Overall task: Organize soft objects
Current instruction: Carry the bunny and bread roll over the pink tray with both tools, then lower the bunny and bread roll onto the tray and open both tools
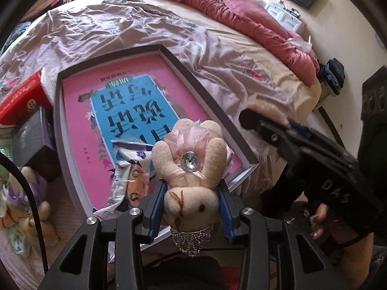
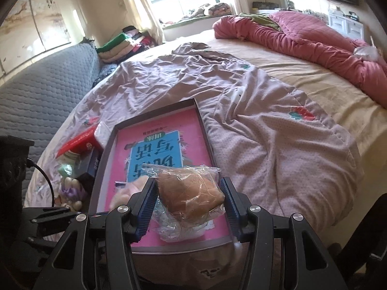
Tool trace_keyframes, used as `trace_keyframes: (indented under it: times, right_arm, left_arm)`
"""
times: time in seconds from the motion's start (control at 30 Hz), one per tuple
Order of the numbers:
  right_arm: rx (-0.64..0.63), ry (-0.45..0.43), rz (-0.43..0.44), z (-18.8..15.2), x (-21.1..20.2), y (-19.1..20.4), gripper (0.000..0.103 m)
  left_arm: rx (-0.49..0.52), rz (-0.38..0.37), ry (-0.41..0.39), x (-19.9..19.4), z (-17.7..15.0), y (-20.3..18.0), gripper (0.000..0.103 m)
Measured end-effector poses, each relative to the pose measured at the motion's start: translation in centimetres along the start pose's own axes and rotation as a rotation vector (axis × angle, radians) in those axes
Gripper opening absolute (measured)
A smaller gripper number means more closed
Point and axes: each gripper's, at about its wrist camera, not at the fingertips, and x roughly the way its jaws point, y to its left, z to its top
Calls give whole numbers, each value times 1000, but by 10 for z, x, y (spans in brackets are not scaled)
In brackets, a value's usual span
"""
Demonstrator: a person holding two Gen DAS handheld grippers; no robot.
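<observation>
In the left wrist view, the left gripper [image 1: 192,207] pinches a cream plush bear [image 1: 193,169] by its head over the near edge of the shallow box [image 1: 169,53]; it wears pink gauze and a clear gem. In the right wrist view, the right gripper [image 2: 187,205] clamps a brown bun in clear wrap [image 2: 191,195] above the box's near edge.

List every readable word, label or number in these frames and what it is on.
"DAS": on the black body of the right gripper.
Pink book cover: large Chinese title, upside down, which I cannot read with confidence.
Wall scroll: calligraphy too small to read.
Snack packet: print blurred.
</observation>
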Motion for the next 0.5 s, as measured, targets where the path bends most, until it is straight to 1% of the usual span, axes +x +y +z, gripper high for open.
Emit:
trace_keyframes:
  times: [0.27, 0.5]
  right_arm:
    - [4, 21, 4, -2, 8, -2, 55]
    - [17, 45, 5, -4, 19, -2, 55]
  left_arm:
    - [-16, 42, 23, 15, 4, 11, 41]
    - [-20, 63, 52, 26, 6, 18, 41]
